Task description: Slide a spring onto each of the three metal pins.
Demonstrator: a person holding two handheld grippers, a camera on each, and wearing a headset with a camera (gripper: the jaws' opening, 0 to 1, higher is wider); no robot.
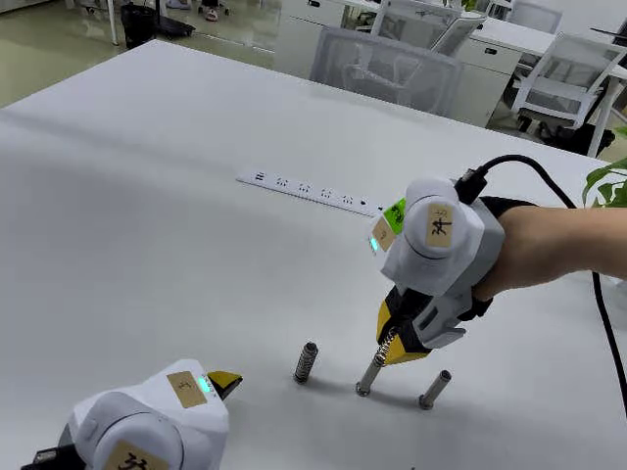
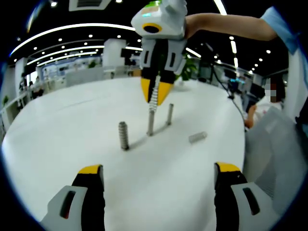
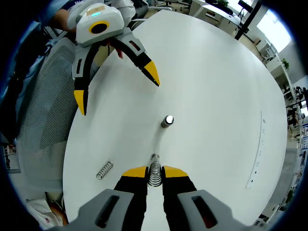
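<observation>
Left gripper (image 3: 117, 95) hangs released over the bench's near side, apart from the pins. Right gripper (image 1: 394, 351) clenches a spring (image 1: 387, 345) upright, lower end meeting the middle pin (image 1: 368, 377); the slide should run straight down. The sprung pin (image 1: 306, 362) and the bare pin (image 1: 434, 389) flank it.

- A broad white desk (image 1: 147, 245) with a plain, matte top carries everything.
- A flat white power strip (image 1: 309, 192) lies toward the far side, well apart from the pins.
- Three metal pins stand in a row on the near part. The left pin (image 1: 311, 347) has a fitted spring (image 1: 305, 366) around its shaft, the middle pin (image 1: 367, 377) has a second spring (image 1: 385, 345) at its top, and the right pin (image 1: 435, 389) is bare.
- A loose spring (image 2: 197, 137) lies on its side on the desk, near the pins.
</observation>
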